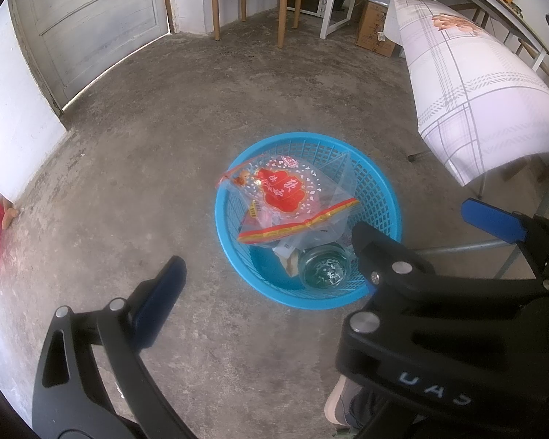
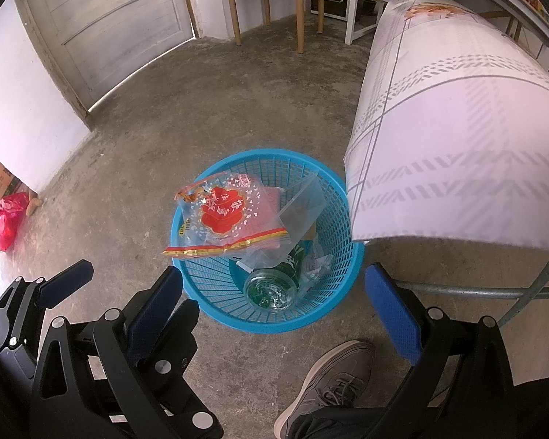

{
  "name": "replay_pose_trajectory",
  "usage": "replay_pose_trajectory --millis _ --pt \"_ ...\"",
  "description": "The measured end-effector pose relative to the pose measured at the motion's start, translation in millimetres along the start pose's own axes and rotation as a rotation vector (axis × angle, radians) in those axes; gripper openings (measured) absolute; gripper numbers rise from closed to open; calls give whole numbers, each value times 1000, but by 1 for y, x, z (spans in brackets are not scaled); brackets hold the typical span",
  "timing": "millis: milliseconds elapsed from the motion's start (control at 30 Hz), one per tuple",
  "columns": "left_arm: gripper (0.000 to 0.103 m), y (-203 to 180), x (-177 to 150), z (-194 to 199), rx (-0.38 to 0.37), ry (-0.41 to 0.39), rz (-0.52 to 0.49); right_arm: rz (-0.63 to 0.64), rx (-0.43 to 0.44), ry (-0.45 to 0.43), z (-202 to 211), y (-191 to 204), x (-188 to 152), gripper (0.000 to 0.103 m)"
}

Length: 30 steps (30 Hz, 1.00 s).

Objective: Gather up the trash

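Left gripper and right gripper both hung spread and empty above the basket on the floor. Bag overhung the left rim, bottle lay inside. Judged best: push bag fully in first.

Black grippers, blue-padded jaws

Silver rivets stud the left gripper and right gripper; a grey sneaker has a pale sole.

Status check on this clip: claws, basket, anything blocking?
Both claws open, empty: left claw, right claw. Blue basket on floor, holding plastic bag and bottle. Tablecloth overhangs the basket's right rim.
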<state>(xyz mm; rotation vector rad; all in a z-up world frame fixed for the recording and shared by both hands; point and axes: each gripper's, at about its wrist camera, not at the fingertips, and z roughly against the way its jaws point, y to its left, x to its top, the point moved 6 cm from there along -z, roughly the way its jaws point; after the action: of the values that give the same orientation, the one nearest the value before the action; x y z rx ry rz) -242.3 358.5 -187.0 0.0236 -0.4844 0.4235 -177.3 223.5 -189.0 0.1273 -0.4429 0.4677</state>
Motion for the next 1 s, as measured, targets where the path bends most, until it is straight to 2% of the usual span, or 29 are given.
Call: replay_pose_trajectory --millis 500,700,900,1000 --pt "94 -4 -6 -3 -15 18 -14 4 0 2 0 2 -1 97" --pt "94 -8 -7 -6 21 21 -51 4 -2 3 1 2 -1 97" --pt "94 -5 -6 -7 20 18 -32 3 -1 3 2 4 0 97" --pt "94 -5 -4 -5 -10 3 -13 4 -1 3 2 4 0 97"
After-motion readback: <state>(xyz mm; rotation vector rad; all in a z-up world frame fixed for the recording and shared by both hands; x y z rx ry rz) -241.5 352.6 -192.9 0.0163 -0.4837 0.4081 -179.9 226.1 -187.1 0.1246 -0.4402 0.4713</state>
